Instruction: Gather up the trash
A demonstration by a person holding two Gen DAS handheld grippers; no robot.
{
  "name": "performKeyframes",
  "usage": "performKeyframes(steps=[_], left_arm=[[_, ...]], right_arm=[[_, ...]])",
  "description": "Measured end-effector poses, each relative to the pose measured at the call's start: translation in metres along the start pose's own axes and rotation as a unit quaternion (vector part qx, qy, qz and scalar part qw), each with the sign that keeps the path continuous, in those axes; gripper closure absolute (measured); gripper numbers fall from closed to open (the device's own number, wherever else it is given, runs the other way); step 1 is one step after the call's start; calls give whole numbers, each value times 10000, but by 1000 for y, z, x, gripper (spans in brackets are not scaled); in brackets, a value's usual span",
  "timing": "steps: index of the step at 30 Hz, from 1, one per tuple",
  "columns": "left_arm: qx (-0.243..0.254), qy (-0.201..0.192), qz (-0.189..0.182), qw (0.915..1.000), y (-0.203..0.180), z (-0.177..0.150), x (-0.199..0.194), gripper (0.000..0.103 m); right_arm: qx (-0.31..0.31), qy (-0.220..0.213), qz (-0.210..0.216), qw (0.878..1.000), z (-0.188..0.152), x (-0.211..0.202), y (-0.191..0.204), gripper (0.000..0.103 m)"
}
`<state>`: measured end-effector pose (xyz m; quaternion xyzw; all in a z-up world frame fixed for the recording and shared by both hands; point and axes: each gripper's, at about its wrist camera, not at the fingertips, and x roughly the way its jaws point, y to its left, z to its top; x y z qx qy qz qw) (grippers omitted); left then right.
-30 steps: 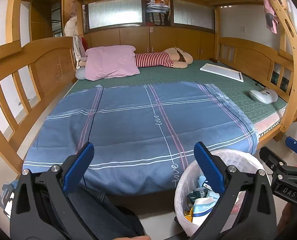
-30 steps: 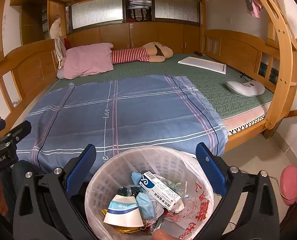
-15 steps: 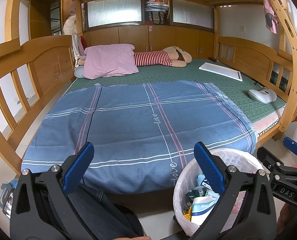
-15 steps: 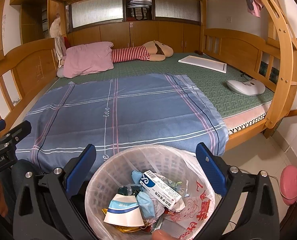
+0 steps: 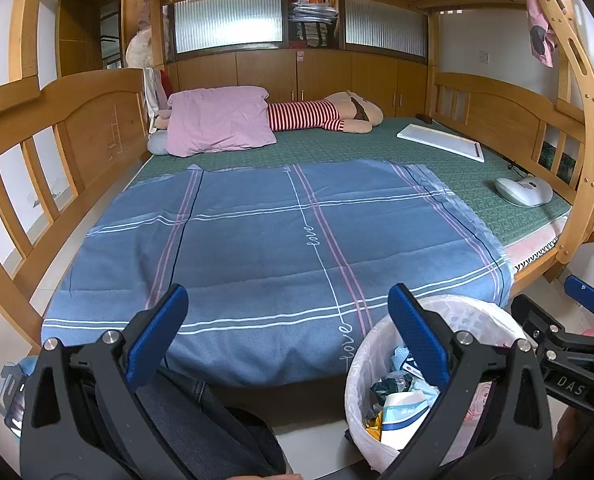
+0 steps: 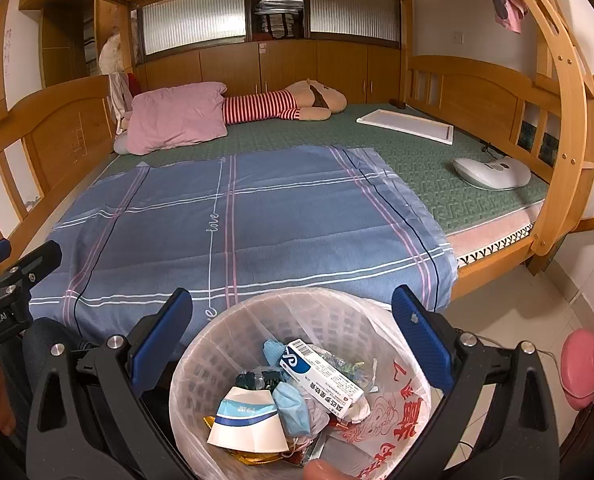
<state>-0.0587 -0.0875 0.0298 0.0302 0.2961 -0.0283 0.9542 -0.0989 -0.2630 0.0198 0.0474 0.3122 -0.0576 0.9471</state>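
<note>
A white trash bin (image 6: 233,344) lined with a clear bag stands on the floor at the foot of the bed. It holds a paper cup (image 6: 249,420), a blue face mask (image 6: 295,406), a white and blue carton (image 6: 323,376) and other scraps. My right gripper (image 6: 291,330) is open and empty, right above the bin. My left gripper (image 5: 287,330) is open and empty, over the blue blanket (image 5: 281,240), with the bin (image 5: 361,364) at its right finger. The right gripper shows at the right edge of the left wrist view (image 5: 553,320).
A wooden bunk bed frame (image 5: 57,104) surrounds a green mat (image 5: 449,164). On it lie a pink pillow (image 5: 217,120), a striped plush toy (image 5: 321,114), a white board (image 5: 441,142) and a white device (image 5: 525,192). A pink object (image 6: 581,368) stands on the floor.
Both grippers have drifted slightly back and up from the bed. Both stay open, and the bin's contents have not moved.
</note>
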Motion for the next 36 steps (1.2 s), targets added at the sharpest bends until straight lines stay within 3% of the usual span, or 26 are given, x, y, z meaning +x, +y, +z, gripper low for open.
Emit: performKeyframes(steps=[31, 33, 36], left_arm=[[-15, 124, -115, 9999, 3, -5, 5, 3], [-15, 151, -95, 9998, 6, -4, 8, 3], [111, 178, -22, 9998, 11, -6, 20, 3]], right_arm=[[76, 110, 41, 9999, -5, 8, -3, 5], [124, 9, 51, 9999, -1, 4, -5, 5], [190, -671, 353, 9969, 10, -21, -4, 3]])
